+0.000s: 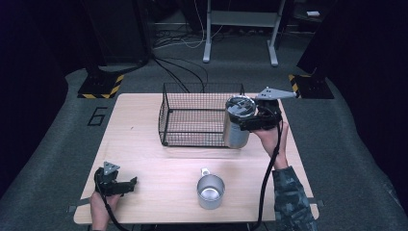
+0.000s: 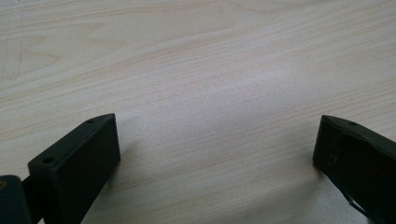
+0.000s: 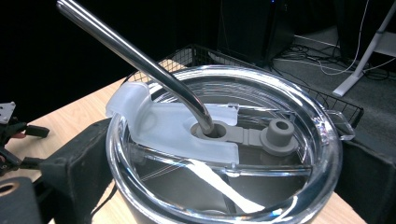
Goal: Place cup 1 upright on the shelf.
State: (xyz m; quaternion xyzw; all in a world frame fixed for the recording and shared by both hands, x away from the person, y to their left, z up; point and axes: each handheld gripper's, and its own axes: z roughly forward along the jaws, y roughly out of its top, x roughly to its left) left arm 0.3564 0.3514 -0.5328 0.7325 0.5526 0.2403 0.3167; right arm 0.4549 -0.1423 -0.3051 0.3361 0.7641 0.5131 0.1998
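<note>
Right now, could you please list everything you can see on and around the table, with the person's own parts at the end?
Tumbler: one, steel with clear lid, held at the basket's right front corner.
Straw: one, metal, bent, through the lid's hole.
Wire basket: one, black, far middle of the table.
Mug: one, metal, near middle of the table, upright.
Table: one, light wood.
White frame legs: on the floor beyond the table, cables beside them.
Right gripper: black, shut on the tumbler.
Left gripper: black, open, low over the table's near left.
Hands: two, one at each gripper; right sleeve camouflage.
</note>
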